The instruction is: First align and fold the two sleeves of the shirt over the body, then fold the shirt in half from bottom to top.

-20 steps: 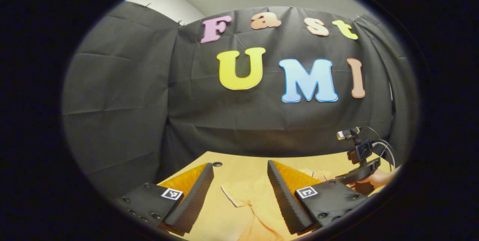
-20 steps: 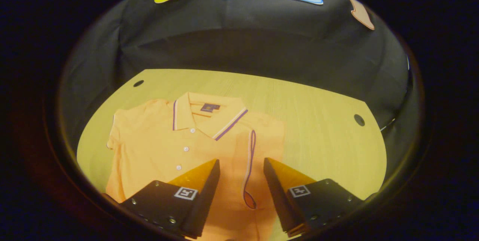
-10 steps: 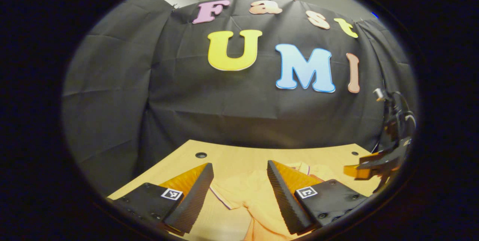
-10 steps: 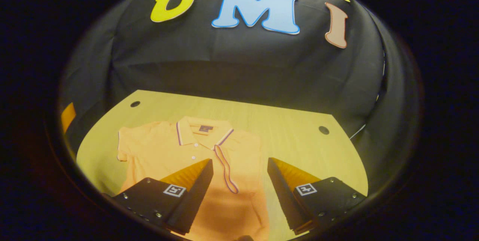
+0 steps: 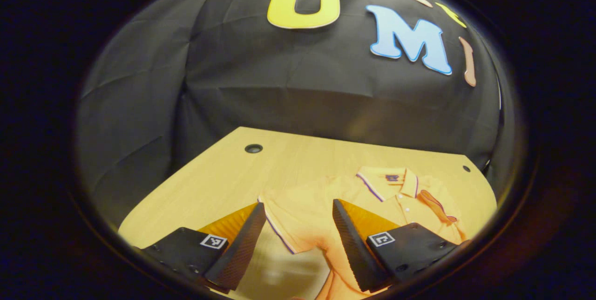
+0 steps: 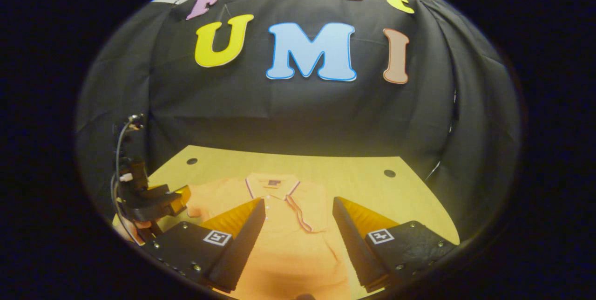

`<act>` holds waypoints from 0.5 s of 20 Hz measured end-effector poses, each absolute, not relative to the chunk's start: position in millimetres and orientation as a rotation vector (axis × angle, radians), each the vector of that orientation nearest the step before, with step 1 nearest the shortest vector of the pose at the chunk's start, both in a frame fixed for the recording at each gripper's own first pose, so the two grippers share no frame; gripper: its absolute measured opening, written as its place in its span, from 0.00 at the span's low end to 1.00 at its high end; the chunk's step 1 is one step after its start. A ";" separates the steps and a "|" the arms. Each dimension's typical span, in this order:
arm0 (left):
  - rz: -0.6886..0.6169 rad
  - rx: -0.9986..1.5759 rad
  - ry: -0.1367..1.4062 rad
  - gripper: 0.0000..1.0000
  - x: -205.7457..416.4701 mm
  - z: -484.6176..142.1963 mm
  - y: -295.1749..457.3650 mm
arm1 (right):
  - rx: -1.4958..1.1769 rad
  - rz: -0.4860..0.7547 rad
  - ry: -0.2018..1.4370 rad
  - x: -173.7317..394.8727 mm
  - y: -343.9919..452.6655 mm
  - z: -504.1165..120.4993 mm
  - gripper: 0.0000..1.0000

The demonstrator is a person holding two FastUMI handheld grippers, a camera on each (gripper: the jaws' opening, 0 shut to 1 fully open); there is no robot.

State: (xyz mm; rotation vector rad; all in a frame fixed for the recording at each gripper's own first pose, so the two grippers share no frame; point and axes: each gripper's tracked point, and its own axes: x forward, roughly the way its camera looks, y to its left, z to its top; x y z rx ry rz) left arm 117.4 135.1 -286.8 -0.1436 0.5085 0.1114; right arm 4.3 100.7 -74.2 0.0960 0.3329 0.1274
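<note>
Shirt (image 5: 326, 207) lies flat on worktop (image 5: 223, 174), collar (image 5: 386, 180) toward booth wall; lower centre-right of frame in left gripper view, lower centre in right gripper view.

One sleeve (image 6: 298, 211) folded over body, trimmed cuff just below collar. Other sleeve (image 5: 284, 218) spread out to side, lower centre of left gripper view.

Left gripper (image 5: 298, 235): fingers apart, above spread sleeve, nothing held; contact with fabric unclear.

Right gripper (image 6: 298, 235): fingers apart, above shirt body, nothing held.
</note>
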 end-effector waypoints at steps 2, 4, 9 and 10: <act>0.145 -0.154 0.534 0.94 128.3 -303.0 143.9 | 0.096 0.131 0.325 -5.5 98.6 -72.2 0.90; 0.172 -0.163 0.551 0.94 140.7 -316.0 150.6 | 0.104 0.139 0.331 -15.5 98.2 -71.9 0.90; 0.206 -0.151 0.614 0.94 162.3 -349.6 165.4 | 0.135 0.155 0.360 -34.5 99.2 -77.9 0.90; 0.207 -0.146 0.626 0.94 164.1 -354.8 167.4 | 0.135 0.158 0.369 -37.0 99.5 -82.1 0.90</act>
